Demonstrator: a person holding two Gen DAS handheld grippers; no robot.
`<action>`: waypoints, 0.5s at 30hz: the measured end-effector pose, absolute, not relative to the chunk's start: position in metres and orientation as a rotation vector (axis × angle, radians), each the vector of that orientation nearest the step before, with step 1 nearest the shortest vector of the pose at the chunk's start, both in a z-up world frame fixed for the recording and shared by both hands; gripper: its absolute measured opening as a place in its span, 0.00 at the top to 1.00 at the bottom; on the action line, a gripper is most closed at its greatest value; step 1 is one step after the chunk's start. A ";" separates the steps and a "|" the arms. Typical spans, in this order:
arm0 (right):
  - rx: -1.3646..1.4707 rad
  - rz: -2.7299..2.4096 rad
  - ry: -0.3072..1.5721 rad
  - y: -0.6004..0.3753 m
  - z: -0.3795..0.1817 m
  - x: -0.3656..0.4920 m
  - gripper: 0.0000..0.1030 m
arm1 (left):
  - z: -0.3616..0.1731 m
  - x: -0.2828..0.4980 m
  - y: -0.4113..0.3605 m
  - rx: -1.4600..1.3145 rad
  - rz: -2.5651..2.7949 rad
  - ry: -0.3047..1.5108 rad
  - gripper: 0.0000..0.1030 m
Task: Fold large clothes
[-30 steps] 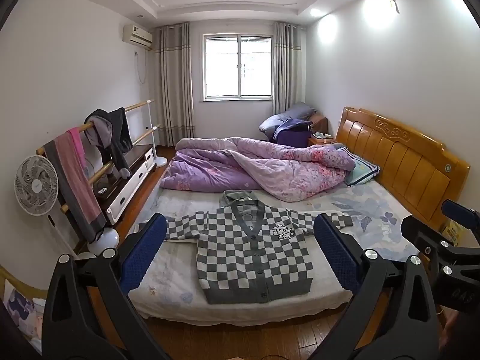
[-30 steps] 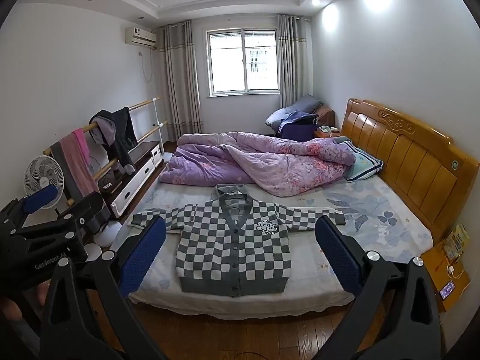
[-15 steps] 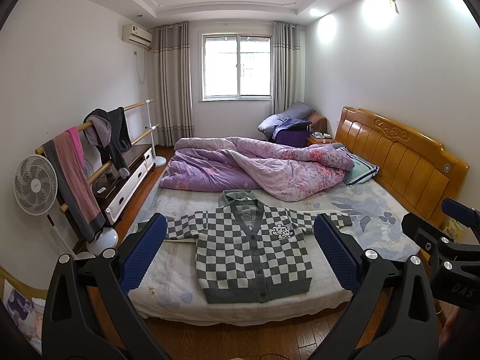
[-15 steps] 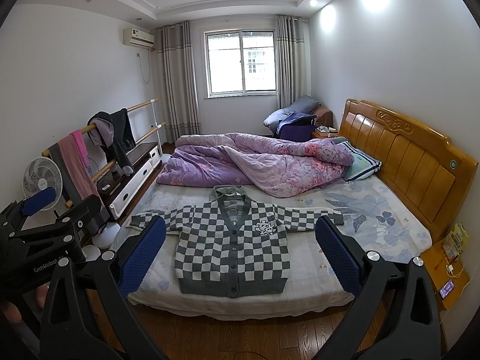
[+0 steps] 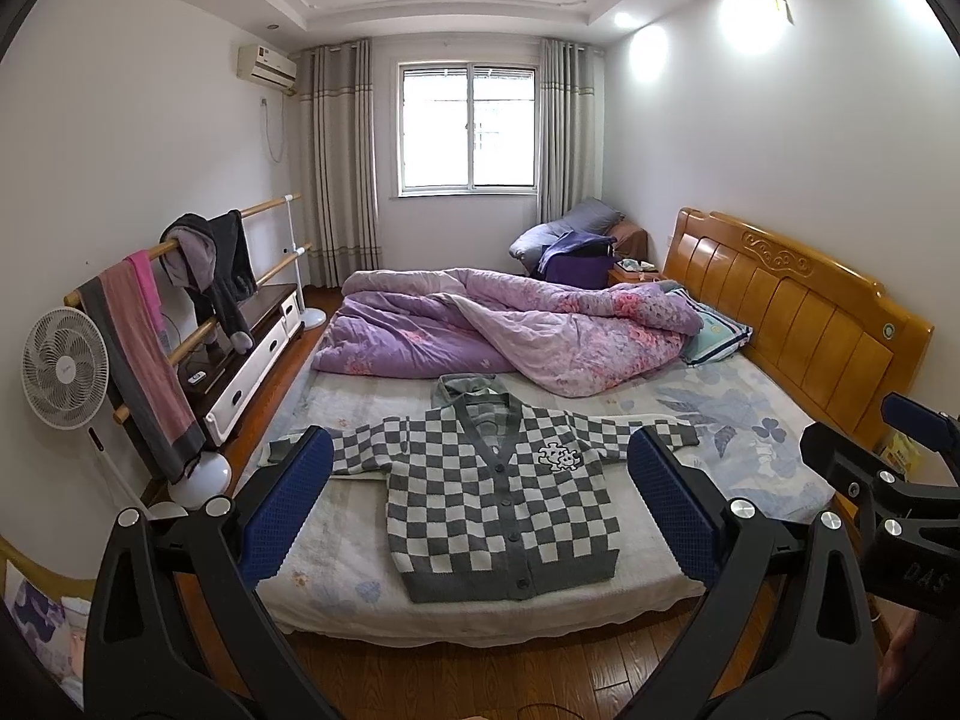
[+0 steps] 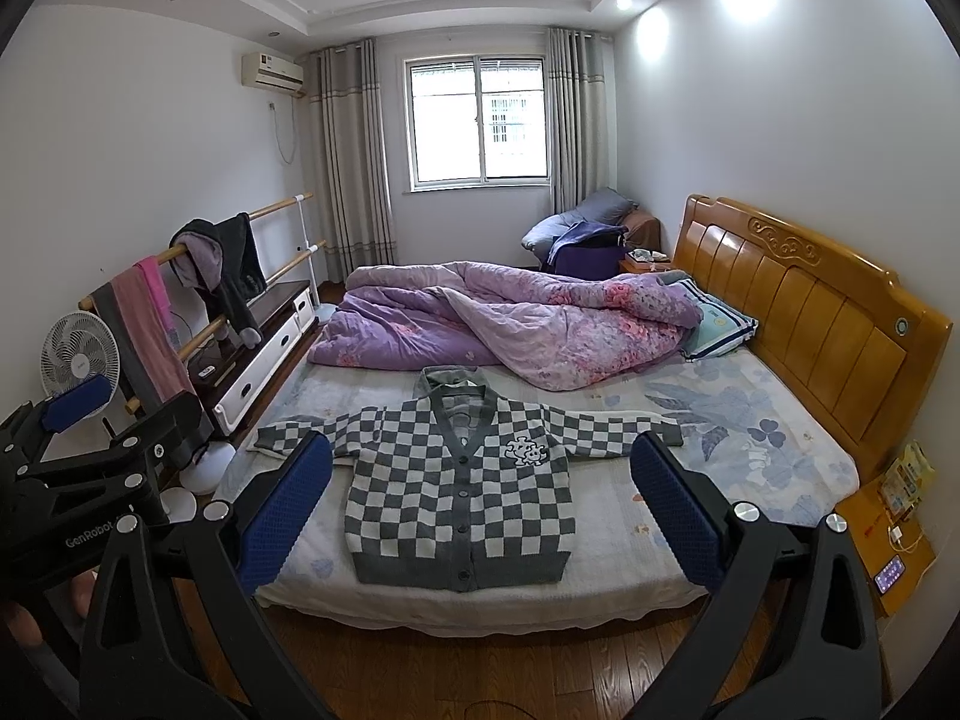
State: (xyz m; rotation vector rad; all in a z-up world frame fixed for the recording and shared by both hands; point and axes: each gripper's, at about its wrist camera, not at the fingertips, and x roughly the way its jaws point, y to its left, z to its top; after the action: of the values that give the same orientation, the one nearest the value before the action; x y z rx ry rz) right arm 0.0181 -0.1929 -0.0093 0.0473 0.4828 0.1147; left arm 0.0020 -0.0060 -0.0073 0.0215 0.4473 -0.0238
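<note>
A grey-and-white checkered cardigan (image 5: 498, 498) (image 6: 462, 498) lies flat and buttoned on the near part of the bed (image 5: 336, 546) (image 6: 720, 480), sleeves spread to both sides, hem toward me. My left gripper (image 5: 480, 504) is open, held back from the bed's edge and above the floor, with nothing between its blue pads (image 5: 288, 504). My right gripper (image 6: 480, 504) is open too, also short of the bed and empty. Each gripper shows at the edge of the other's view.
A rumpled purple quilt (image 5: 510, 324) covers the far half of the bed, with a wooden headboard (image 5: 798, 306) at the right. At the left stand a white fan (image 5: 63, 369), a clothes rail (image 5: 180, 300) with hanging garments and a low cabinet (image 5: 258, 348). Wooden floor (image 5: 480, 666) lies before the bed.
Both views have shifted only slightly; the cardigan and bedding lie as before, and both grippers stay open.
</note>
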 end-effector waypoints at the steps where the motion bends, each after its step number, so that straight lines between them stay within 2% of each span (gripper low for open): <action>1: 0.048 0.114 0.483 -0.193 -0.009 0.019 0.07 | -0.007 0.002 -0.007 0.021 -0.025 0.448 0.05; 15: 0.045 0.116 0.480 -0.191 -0.012 0.018 0.07 | -0.013 -0.001 -0.009 0.022 -0.023 0.448 0.05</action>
State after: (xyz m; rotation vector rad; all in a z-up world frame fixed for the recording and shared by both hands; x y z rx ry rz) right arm 0.0176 -0.1909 -0.0118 0.0447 0.4802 0.1162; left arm -0.0006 -0.0091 -0.0128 0.0216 0.4480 -0.0233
